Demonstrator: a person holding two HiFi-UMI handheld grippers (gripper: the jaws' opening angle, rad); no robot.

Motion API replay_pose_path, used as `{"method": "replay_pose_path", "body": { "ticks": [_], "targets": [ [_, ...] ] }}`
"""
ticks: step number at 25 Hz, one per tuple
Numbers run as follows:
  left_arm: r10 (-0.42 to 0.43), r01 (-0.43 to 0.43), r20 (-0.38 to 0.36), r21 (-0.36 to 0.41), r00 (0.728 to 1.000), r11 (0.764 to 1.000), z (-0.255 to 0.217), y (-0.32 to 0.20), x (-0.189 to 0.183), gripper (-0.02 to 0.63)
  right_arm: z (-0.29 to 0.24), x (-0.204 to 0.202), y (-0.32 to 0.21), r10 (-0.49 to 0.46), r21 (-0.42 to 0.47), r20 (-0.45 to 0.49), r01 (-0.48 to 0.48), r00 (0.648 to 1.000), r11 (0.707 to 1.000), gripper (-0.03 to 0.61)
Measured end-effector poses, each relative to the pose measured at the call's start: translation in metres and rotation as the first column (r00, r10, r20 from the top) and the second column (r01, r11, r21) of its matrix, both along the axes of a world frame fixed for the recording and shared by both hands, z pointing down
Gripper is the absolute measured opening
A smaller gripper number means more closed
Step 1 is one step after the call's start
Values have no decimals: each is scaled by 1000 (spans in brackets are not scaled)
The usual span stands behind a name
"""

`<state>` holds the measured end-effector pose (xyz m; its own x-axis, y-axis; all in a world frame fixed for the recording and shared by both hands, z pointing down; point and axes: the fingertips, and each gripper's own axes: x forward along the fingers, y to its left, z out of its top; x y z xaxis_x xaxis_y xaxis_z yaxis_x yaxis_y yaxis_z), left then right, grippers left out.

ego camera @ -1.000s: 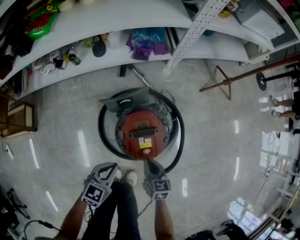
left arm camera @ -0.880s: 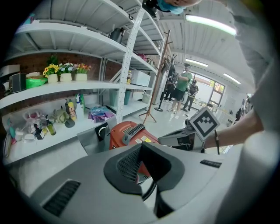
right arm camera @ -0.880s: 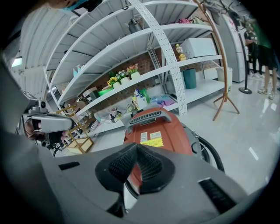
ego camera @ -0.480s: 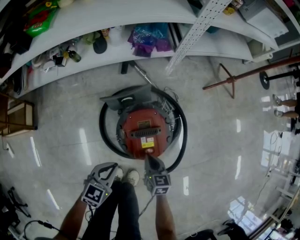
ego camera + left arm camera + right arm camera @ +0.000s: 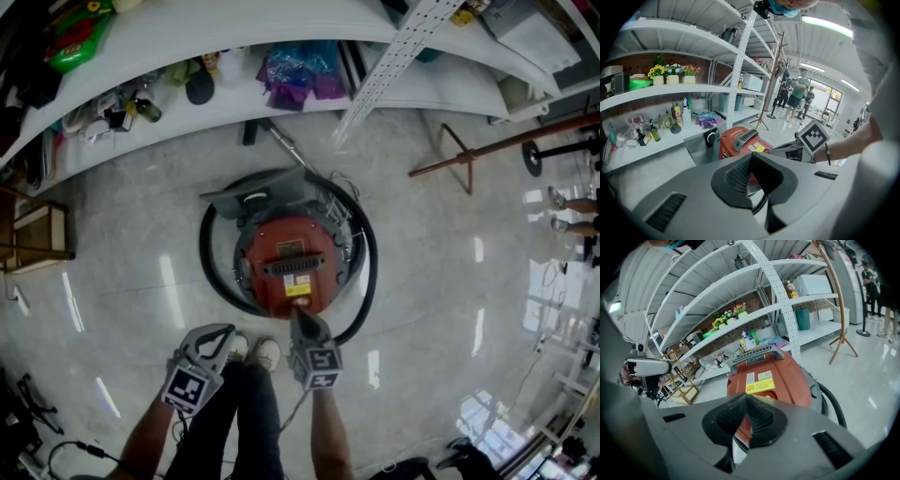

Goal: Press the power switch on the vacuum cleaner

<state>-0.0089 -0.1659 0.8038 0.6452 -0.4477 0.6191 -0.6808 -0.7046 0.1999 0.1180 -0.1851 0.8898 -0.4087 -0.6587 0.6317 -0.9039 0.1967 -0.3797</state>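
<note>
The red canister vacuum cleaner stands on the glossy pale floor with its black hose looped round it. Its lid carries a yellow sticker with two white labels just above. The print on all of them is too small to read, and so is the plate on the black carry handle.

The right gripper has its jaws pressed together with nothing between them. Its tips sit at the vacuum's near edge, just below the yellow sticker. They cover that spot, so I can't make out the switch or tell whether they touch it.

The left gripper hangs clear of the vacuum, off its near left side, jaws also closed and empty.

Beyond the vacuum, the white shelves are cut off at the frame's top.
</note>
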Motion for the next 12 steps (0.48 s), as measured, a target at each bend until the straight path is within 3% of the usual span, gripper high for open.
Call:
{"method": "replay_pose_path", "body": {
  "ticks": [12],
  "targets": [
    [1,-1,-3,-6,1000,1000,8,3,-1,6,5,-2,0,13,-6,-27,-13,1000,1000,12]
  ]
}}
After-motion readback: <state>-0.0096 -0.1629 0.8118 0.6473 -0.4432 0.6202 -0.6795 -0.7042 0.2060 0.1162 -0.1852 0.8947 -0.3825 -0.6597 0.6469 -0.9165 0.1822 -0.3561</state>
